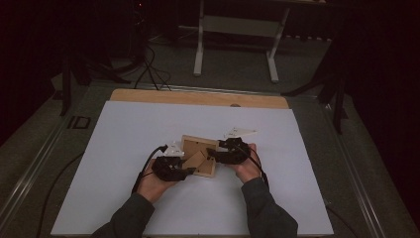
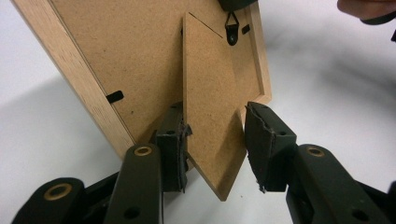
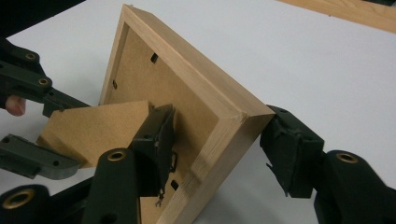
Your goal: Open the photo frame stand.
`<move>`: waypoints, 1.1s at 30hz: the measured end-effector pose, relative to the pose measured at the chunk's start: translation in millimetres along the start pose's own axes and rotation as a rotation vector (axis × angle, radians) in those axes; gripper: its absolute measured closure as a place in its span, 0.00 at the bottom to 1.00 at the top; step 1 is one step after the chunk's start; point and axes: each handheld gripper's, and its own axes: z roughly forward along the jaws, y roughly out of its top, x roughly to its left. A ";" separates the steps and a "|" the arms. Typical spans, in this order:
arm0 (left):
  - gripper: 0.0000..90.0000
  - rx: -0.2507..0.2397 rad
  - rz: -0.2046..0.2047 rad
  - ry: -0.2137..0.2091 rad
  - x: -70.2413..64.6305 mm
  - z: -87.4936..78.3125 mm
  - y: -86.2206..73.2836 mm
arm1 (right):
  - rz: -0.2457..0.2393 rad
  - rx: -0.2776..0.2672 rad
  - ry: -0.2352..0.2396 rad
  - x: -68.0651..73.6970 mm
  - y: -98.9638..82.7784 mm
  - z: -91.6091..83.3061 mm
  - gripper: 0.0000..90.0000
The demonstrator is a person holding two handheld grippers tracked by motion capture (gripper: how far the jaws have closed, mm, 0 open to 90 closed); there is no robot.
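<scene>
A wooden picture frame (image 1: 190, 146) lies back side up on the white sheet, its brown fold-out stand (image 1: 197, 159) raised from the backing. My left gripper (image 1: 189, 171) reaches in from the left. In the left gripper view its jaws straddle the stand (image 2: 210, 93); the left pad sits against the stand and the right pad stands apart from it. My right gripper (image 1: 214, 154) comes from the right. Its jaws bracket the frame's corner rail (image 3: 224, 116), one pad over the backing, the other at the outer corner, not clamped.
The white sheet (image 1: 148, 129) covers a table with a wooden strip (image 1: 198, 97) along its far edge. A white table frame (image 1: 237, 29) stands on the floor beyond. Cables (image 1: 148, 69) run across the floor at the back left.
</scene>
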 end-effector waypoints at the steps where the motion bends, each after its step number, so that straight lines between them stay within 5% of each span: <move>1: 0.68 0.001 0.001 0.000 -0.2 0.0 0.0 | -0.004 -0.004 0.000 0.4 0.1 -0.2 0.50; 21: 0.69 0.038 0.078 0.105 1.7 9.2 9.5 | -0.029 -0.058 0.007 3.8 8.4 -9.8 0.50; 33: 0.72 0.046 0.079 0.127 8.6 20.7 15.9 | -0.041 -0.085 -0.012 6.1 11.5 -11.8 0.52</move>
